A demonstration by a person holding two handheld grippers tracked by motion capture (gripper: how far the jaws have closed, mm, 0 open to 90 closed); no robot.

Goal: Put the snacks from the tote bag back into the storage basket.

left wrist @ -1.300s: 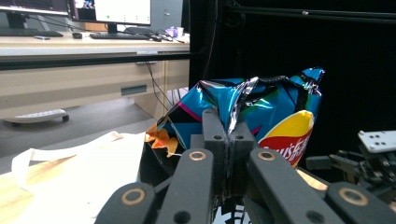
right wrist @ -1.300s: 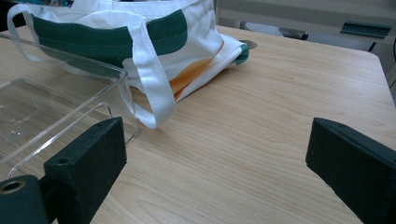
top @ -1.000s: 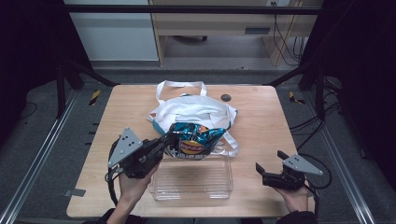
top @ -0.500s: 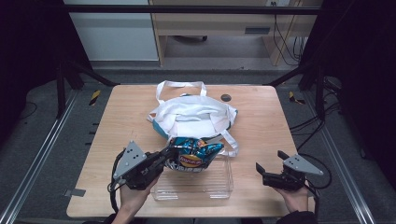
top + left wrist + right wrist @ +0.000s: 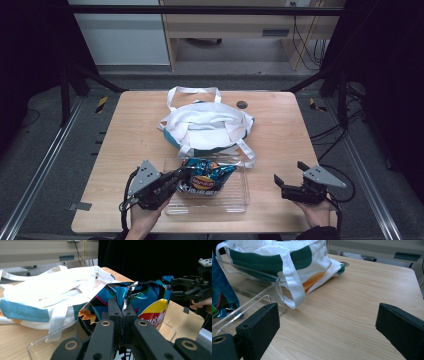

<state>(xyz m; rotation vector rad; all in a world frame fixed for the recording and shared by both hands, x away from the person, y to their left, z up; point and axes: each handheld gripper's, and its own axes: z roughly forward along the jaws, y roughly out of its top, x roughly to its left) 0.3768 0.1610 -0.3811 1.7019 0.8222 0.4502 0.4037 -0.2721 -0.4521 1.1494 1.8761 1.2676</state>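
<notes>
A pale wooden bench [image 5: 125,150] under dark surrounds, a desk and cables beyond it, and here's the action at the near edge. On the left, the left tongs [image 5: 181,176] are clamped tight on a crimped corner of the blue crisp packet [image 5: 206,178], jaws pressed together on the foil in the left gripper view. That packet has come down and toward the person: a second ago it hung just by the white tote bag [image 5: 207,125], now it sits low inside the clear plastic box [image 5: 235,195], near its left end. By my reading the bag-to-box transfer is all but done, with only the release left. Over on the right, the right tongs [image 5: 287,182] stay parked above the bench, jaws spread wide, holding nothing.
</notes>
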